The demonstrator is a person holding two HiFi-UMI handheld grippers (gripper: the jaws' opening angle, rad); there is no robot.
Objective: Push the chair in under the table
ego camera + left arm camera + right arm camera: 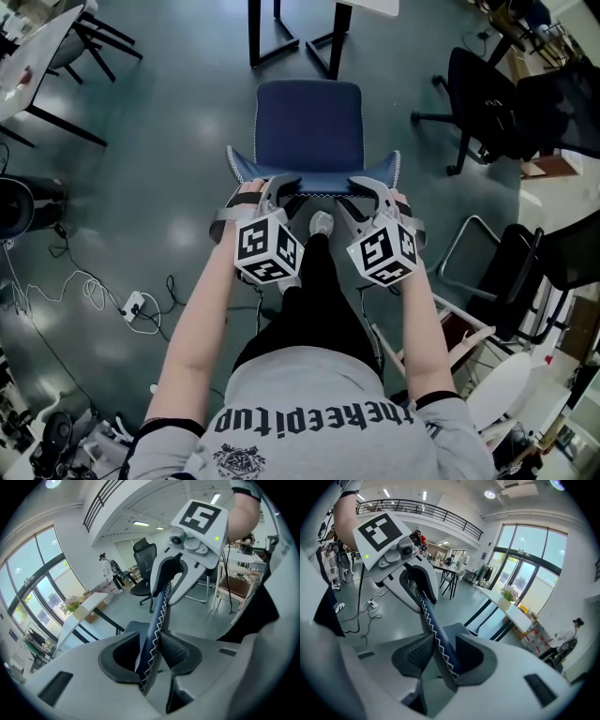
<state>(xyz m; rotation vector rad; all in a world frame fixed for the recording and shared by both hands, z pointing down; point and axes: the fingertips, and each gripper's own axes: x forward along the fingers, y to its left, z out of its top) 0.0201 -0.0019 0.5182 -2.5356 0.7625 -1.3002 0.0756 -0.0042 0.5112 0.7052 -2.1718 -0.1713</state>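
A blue chair (309,117) stands on the grey floor in front of me, its seat facing a table with black legs (272,37) and a white top (370,7). The stitched top edge of its backrest (314,180) runs between both grippers. My left gripper (274,192) is shut on the left part of that edge, and my right gripper (359,192) is shut on the right part. In the left gripper view the backrest (158,611) passes between the jaws of the left gripper (149,656). The right gripper view shows the same backrest (430,623) in the right gripper (440,656).
Black office chairs (487,94) stand at the right, and folded chairs (511,272) lean at the lower right. Cables and a power strip (133,305) lie on the floor at the left. Another table (37,47) is at the upper left. My shoe (322,223) is just behind the chair.
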